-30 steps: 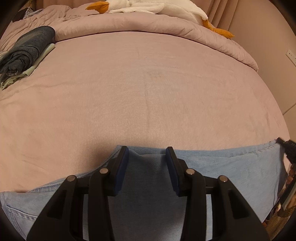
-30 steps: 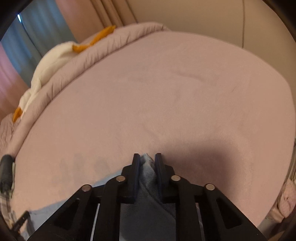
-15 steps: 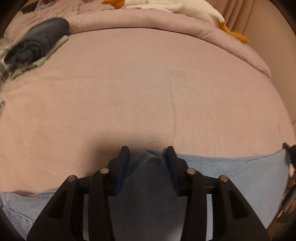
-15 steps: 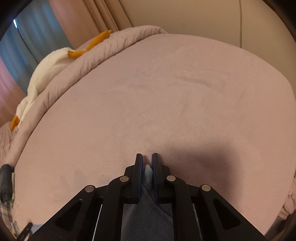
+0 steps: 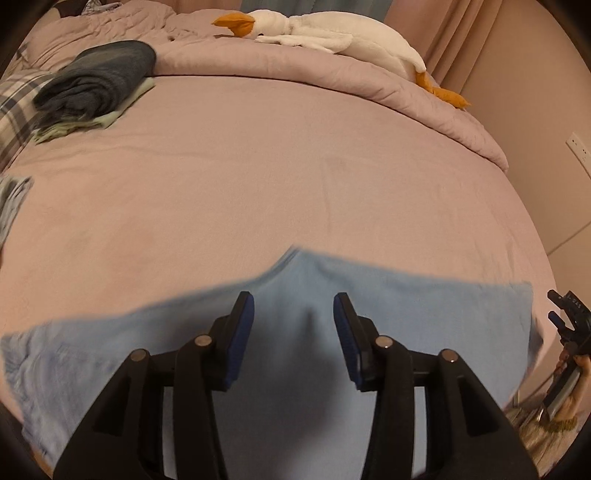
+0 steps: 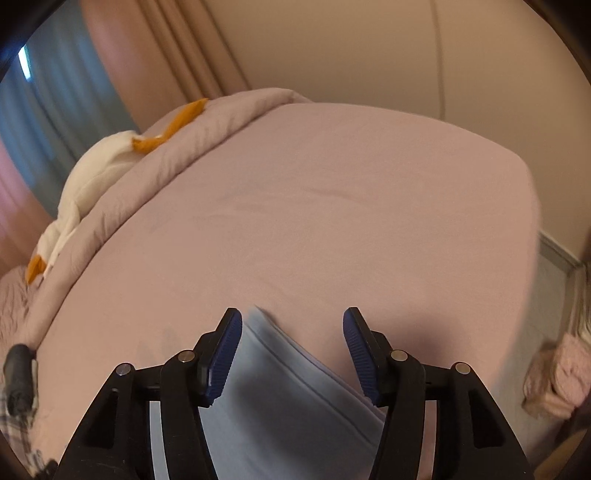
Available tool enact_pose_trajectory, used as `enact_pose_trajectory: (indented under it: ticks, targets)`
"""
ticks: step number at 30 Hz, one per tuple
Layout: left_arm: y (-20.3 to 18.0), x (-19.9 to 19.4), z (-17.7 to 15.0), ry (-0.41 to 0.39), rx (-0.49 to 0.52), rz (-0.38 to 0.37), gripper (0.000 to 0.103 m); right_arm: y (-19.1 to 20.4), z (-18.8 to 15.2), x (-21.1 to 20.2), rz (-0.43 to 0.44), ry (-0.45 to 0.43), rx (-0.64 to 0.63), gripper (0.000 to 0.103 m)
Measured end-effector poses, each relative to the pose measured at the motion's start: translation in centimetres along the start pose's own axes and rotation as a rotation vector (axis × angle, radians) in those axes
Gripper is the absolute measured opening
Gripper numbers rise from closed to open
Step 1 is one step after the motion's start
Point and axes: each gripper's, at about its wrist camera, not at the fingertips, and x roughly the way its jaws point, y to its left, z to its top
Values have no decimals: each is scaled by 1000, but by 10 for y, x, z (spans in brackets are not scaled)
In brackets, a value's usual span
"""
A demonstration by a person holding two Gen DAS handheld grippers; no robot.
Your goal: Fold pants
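Two grippers are in view, both with fingers spread apart and holding nothing. Left gripper (image 5: 293, 317): its blue-padded fingers (image 5: 242, 332) stand wide over the light blue jeans (image 5: 424, 317), the denim lying beneath and between them with a raised crease running up the gap; contact between pads and cloth cannot be confirmed. Right gripper (image 6: 292, 345): fingers (image 6: 360, 350) likewise parted, straddling the end of the jeans (image 6: 280, 387), whose stacked edges show as parallel seam lines. The cloth edges are blurred in both views, so their exact outline is uncertain.

Jeans lie across the near part of the pink bedsheet (image 5: 295, 166), spreading left and right of the left gripper, with a peaked fold at the far edge. Other items noted: a rolled pink duvet (image 5: 332, 74) along the far side of the bed, a white plush goose (image 5: 332, 35) resting on it, and a stack of folded dark clothing (image 5: 99, 79) at the far left of the sheet
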Motion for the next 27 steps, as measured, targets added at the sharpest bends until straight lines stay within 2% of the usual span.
enact_pose_trajectory:
  ticks: [4,7,12,13,15,18,22,27]
  targets:
    - [34,-34,-26,-4,-43,0,46,-27,-12,-8,7,33,46,57]
    - [56,-53,-44,-7,-76,43,49,-44,-29,-10,19,56,80,54]
    - [91,-73,-62,-10,-135,98,50,-40,-45,5,63,86,64,46]
    - [98,-75,-65,-4,-157,87,50,-36,-44,9,40,70,49,41]
    - [111,-78,-72,0,-193,77,50,-32,-40,11,-4,51,38,17]
    - [124,-76,-79,15,-220,100,50,-21,-37,3,-71,4,-3,15]
    - [133,-74,-85,15,-227,74,50,-6,-37,-9,-157,-51,-63,14]
    - [135,-74,-87,14,-232,63,50,2,-40,-10,-241,-61,-117,13]
